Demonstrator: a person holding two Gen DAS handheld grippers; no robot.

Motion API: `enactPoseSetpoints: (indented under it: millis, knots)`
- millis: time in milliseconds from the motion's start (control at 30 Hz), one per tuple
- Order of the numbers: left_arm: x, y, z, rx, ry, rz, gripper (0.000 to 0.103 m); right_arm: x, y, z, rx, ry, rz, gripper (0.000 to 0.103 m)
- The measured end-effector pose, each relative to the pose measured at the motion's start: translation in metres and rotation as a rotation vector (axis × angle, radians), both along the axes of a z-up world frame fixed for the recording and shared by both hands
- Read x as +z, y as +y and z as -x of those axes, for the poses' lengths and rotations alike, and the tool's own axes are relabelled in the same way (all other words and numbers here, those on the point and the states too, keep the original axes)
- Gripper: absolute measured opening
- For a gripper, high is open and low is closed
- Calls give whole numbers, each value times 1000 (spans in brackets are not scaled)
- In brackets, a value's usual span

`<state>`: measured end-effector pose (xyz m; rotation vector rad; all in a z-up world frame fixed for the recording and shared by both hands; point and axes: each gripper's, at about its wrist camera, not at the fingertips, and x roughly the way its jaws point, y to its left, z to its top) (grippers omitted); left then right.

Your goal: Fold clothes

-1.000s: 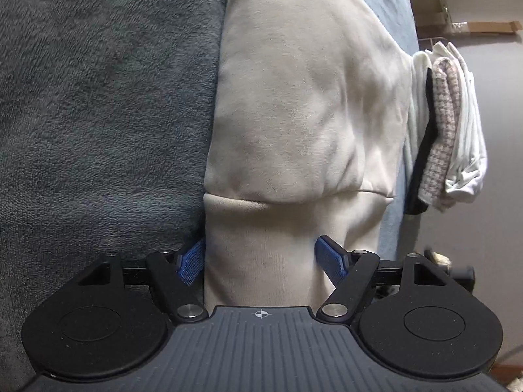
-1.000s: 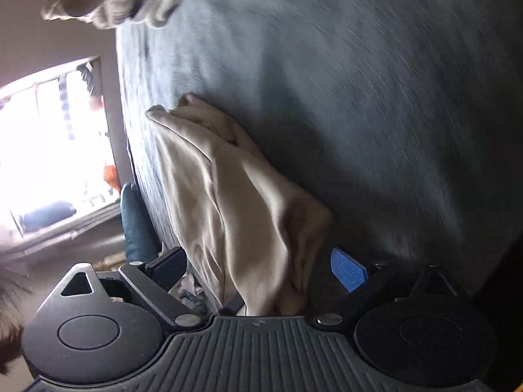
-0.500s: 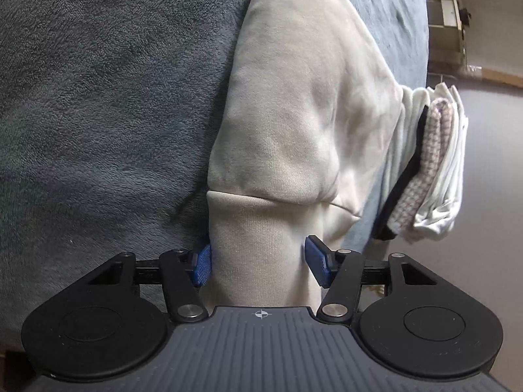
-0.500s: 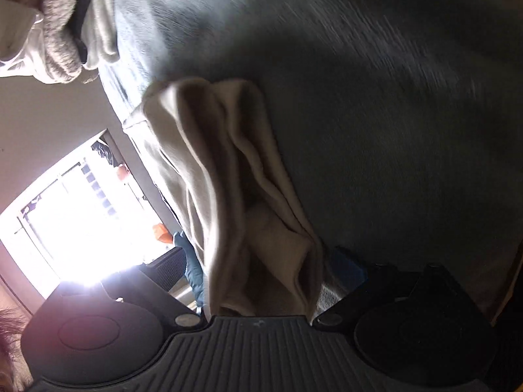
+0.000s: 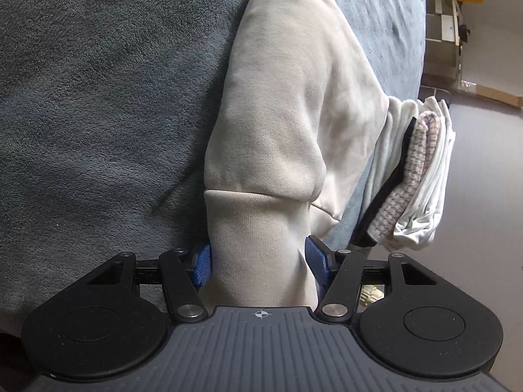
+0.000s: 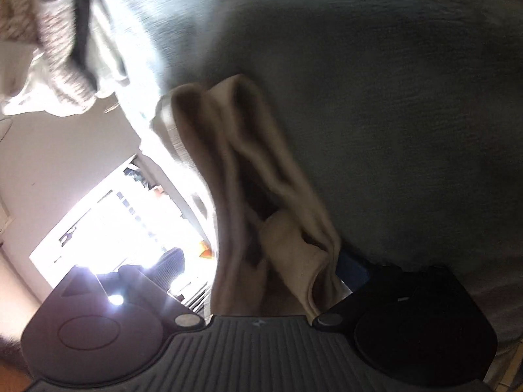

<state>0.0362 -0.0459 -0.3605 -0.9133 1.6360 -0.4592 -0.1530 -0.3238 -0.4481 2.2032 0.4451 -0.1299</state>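
Observation:
A beige sweatshirt (image 5: 294,104) lies on the grey-blue blanket (image 5: 98,98). Its ribbed band runs back between the blue pads of my left gripper (image 5: 258,263), and both pads press on it, so that gripper is shut on the band. In the right wrist view, a bunched end of the same beige sweatshirt (image 6: 255,176) sits between the fingers of my right gripper (image 6: 261,268). The cloth rests against the right blue pad (image 6: 351,269). The left finger is half lost in window glare and stands apart from the cloth, so the jaws are open.
A stack of folded clothes (image 5: 415,176), white, black and houndstooth, sits at the bed's edge beyond the sweatshirt. It also shows blurred as folded clothes (image 6: 59,58). A bright window (image 6: 114,222) glares on the left. Shelving (image 5: 444,16) stands by the far wall.
The left jaws narrowed onto the ribbed band and the view rolled. The right gripper rolled and moved in on the bunched beige cloth, which now fills more of its gap.

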Motion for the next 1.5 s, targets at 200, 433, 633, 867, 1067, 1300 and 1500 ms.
enactPoseSetpoints:
  millis: [200, 433, 633, 867, 1067, 1300, 1500]
  knots:
    - [-2, -2, 0, -2, -2, -20, 58, 17, -10, -23, 98, -20, 91, 90]
    - [-2, -5, 6, -30, -68, -73, 60, 34, -27, -44, 280, 137, 133, 73]
    - [5, -4, 35, -45, -233, -119, 64, 110, -65, -88, 719, 173, 439, 74]
    - [11, -1, 71, 88, -372, -141, 59, 226, 7, -232, 1457, -56, 1144, 74]
    - [17, 0, 94, 170, -476, -151, 54, 242, 167, -215, 2155, -881, 1753, 71]
    - [13, 1, 105, 192, -587, -148, 53, 209, 204, -168, 3070, -2214, 1414, 75]
    - [8, 5, 106, 195, -639, -106, 53, 193, 233, -155, 3169, -2666, 910, 84]
